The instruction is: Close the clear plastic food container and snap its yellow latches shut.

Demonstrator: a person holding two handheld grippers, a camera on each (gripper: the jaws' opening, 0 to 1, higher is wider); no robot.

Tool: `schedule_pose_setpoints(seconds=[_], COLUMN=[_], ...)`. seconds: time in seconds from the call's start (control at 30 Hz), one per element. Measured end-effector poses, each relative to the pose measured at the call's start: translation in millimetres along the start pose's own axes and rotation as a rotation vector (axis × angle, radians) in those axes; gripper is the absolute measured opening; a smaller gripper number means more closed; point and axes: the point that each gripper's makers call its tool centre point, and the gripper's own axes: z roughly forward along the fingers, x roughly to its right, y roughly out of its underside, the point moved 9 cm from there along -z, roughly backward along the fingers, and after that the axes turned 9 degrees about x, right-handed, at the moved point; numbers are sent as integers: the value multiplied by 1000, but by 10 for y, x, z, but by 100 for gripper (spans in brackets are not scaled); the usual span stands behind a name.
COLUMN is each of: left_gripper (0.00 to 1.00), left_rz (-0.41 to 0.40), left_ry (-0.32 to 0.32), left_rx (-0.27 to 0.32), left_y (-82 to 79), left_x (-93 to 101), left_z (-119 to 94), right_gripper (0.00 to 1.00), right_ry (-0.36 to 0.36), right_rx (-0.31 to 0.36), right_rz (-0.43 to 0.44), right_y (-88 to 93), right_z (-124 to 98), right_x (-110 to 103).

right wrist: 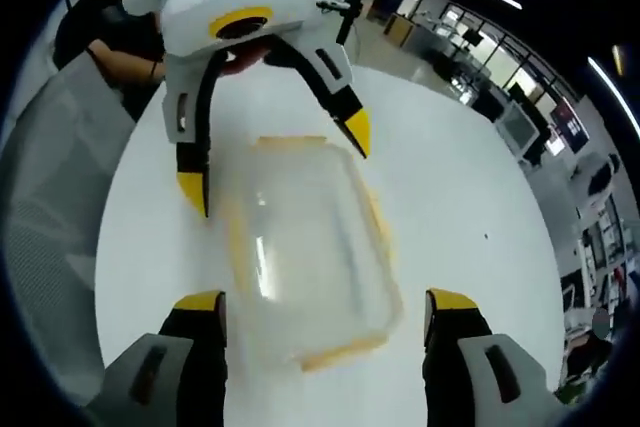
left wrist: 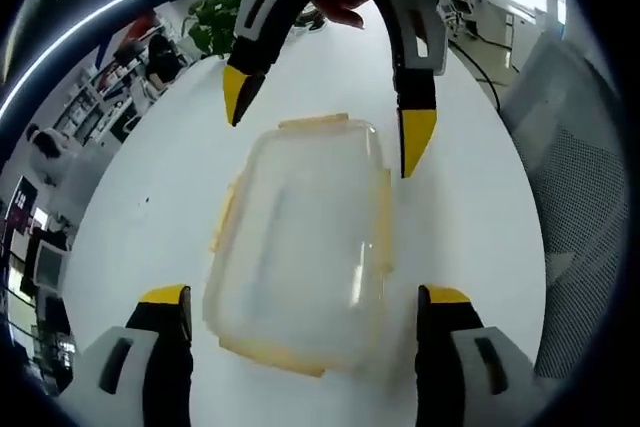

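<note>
Between your two grippers on the round white bench point(left wrist: 480, 237), the clear rectangular plastic food container point(left wrist: 305, 247) has its lid seated, yellow latches point(left wrist: 382, 232) seemingly unsnapped; left gripper point(left wrist: 305, 312) and right gripper point(right wrist: 325, 312) fingers spread, empty.

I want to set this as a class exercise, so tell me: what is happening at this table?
A person holds a claw in each hand over a clear container with yellow latches on a white table. The left claw and right claw face each other from opposite ends, both open and apart from the container. Its lid sits on top; the latches look unsnapped.
</note>
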Motion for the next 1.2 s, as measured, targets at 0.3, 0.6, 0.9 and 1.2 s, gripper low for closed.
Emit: schedule_pose_setpoints(seconds=[0.3, 0.6, 0.9, 1.2], left_gripper=[95, 96, 97, 97], left_rz=[-70, -163, -235, -305], left_ry=[-71, -151, -196, -240], left_rx=[35, 88, 124, 160], left_y=[50, 118, 176, 228], left_x=[2, 25, 131, 245], left_z=[-119, -253, -372, -495], right_gripper=[81, 81, 81, 80], right_ry=[58, 109, 160, 204], right_rx=[48, 73, 111, 145], right_rz=[83, 151, 201, 257], right_y=[46, 123, 161, 183], right_z=[-85, -163, -249, -346], right_x=[-52, -155, -255, -349])
